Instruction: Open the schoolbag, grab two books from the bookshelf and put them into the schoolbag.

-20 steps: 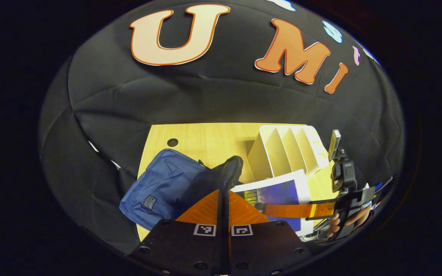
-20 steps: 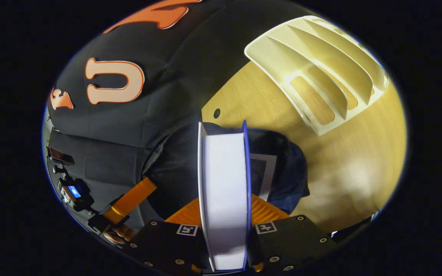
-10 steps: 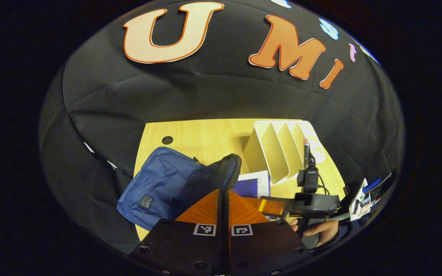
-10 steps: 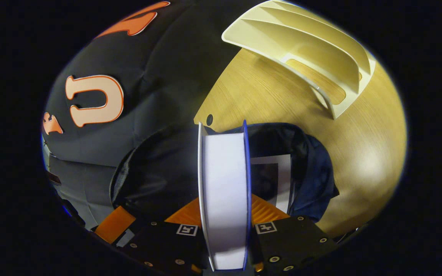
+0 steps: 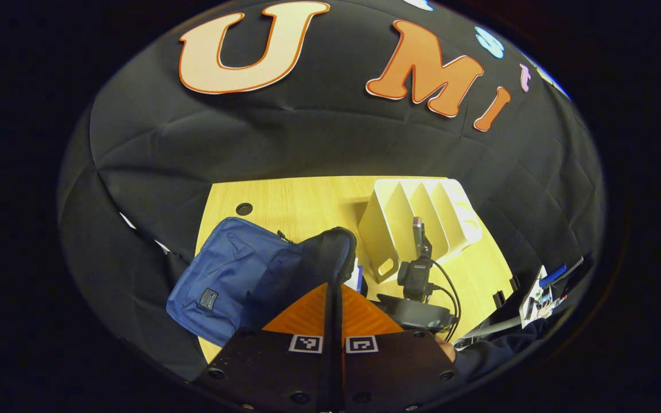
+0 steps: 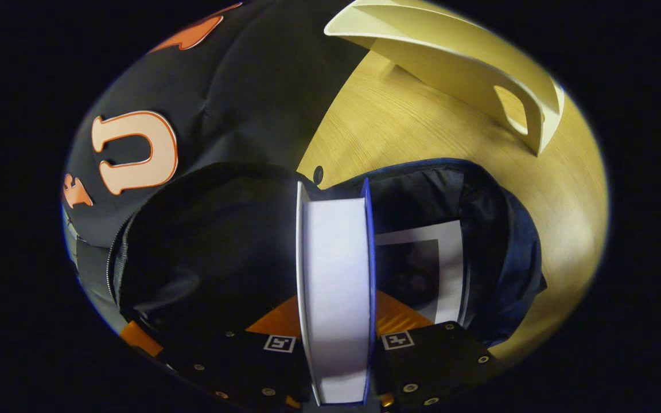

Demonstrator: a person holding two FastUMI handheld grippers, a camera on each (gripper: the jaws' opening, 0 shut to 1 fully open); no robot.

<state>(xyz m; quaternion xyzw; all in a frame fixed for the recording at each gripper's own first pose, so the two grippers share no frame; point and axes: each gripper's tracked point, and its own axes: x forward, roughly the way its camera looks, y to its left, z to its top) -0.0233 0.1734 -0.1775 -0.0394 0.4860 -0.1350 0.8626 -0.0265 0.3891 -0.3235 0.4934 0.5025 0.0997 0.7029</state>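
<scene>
The blue schoolbag (image 5: pixel 227 275) lies on the wooden table (image 5: pixel 307 201) with its mouth held up. My left gripper (image 5: pixel 333 289) is shut on the bag's dark upper rim (image 5: pixel 339 252). In the right gripper view, a book (image 6: pixel 336 258) with white page edges and a blue cover stands on edge, and my right gripper (image 6: pixel 336 310) is shut on it. The book's front end is inside the bag's open mouth (image 6: pixel 479 229). Another book (image 6: pixel 431 267) with a white border lies flat inside. The cream bookshelf (image 5: pixel 416 215) stands behind with bare slots.
The right gripper (image 5: pixel 416 278) with its cable shows beside the bag in the left gripper view, with a dark sleeve (image 5: pixel 479 353) below it. A round hole (image 5: pixel 244 208) marks the table's far left corner. The bookshelf (image 6: pixel 451 57) stands close above the bag's mouth.
The right gripper has swung in from the right and carried the book deeper into the bag's mouth. The left gripper keeps its hold on the rim.
</scene>
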